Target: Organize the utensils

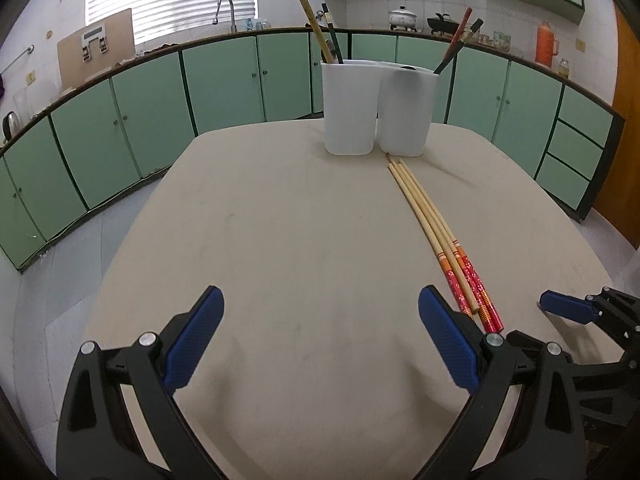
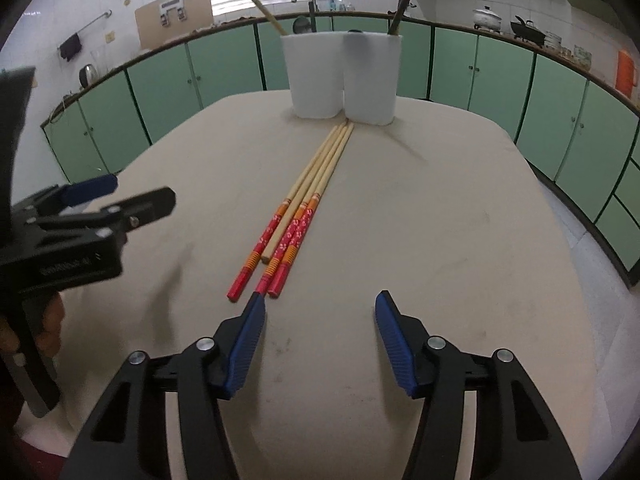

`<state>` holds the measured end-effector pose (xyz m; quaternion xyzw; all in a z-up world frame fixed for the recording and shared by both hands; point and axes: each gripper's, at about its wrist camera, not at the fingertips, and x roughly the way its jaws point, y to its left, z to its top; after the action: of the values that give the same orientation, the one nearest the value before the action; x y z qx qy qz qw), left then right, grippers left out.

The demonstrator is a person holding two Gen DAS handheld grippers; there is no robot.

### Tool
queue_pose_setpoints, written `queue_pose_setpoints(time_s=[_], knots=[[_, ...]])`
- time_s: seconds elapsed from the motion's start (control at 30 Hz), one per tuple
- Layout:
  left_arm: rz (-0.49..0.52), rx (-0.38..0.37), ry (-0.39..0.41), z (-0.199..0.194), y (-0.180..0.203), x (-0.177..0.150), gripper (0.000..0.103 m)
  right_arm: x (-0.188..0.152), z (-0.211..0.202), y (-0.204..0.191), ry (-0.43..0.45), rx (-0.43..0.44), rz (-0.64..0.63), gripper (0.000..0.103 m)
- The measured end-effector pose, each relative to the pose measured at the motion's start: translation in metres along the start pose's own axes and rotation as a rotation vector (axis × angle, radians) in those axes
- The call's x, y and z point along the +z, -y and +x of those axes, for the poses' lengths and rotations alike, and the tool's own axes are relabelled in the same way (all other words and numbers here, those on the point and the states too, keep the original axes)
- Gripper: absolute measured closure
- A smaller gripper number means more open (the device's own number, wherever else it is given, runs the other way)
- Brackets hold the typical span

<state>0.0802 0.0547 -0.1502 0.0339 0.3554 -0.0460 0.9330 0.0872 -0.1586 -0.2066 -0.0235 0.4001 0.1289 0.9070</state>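
Several long bamboo chopsticks (image 2: 316,184) with red patterned ends lie side by side on the beige table (image 2: 440,220), tips pointing at a white two-compartment holder (image 2: 340,76). The holder stands near the table's far edge with a few chopsticks upright in it. My right gripper (image 2: 320,298) is open and empty, and its left fingertip (image 2: 256,308) sits just short of the red ends. My left gripper (image 1: 320,300) is open and empty too, with the chopsticks (image 1: 424,208) to the right of its right finger. The holder (image 1: 376,112) is straight ahead of it.
Green cabinets run under a counter behind the table, with a faucet (image 1: 226,10), pots (image 1: 402,16) and an orange thermos (image 1: 545,42). A person's hand (image 2: 48,320) holds the left gripper's handle at the left of the right wrist view. The table edge (image 1: 132,216) drops to a tiled floor.
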Motion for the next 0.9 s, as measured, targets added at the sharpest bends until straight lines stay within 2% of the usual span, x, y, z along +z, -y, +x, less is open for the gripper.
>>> queue_pose_setpoints(time_s=[0.2, 0.47, 0.57, 0.63, 0.7, 0.8, 0.9], knots=[[-0.005, -0.003, -0.002, 0.000, 0.000, 0.000, 0.008, 0.003, 0.004, -0.005, 0.003, -0.017, -0.013, 0.046], [-0.024, -0.001, -0.006, 0.002, -0.005, 0.001, 0.008, 0.009, 0.009, -0.017, 0.005, -0.012, -0.039, 0.058], [-0.025, -0.007, -0.006, 0.002, -0.005, 0.000, 0.008, 0.009, 0.009, -0.018, 0.009, -0.015, -0.044, 0.067], [-0.018, -0.011, -0.005, 0.002, -0.002, 0.000, 0.008, 0.009, 0.009, -0.017, 0.009, -0.021, -0.048, 0.078], [-0.008, -0.019, -0.008, 0.002, 0.001, 0.000, 0.008, 0.009, 0.008, -0.014, 0.009, -0.029, -0.044, 0.085], [0.003, -0.035, -0.014, 0.002, 0.005, -0.002, 0.008, 0.007, 0.005, -0.006, 0.013, -0.071, -0.037, 0.088], [0.029, -0.067, -0.028, 0.003, 0.012, -0.003, 0.008, 0.005, 0.004, 0.003, 0.015, -0.059, -0.003, 0.092]])
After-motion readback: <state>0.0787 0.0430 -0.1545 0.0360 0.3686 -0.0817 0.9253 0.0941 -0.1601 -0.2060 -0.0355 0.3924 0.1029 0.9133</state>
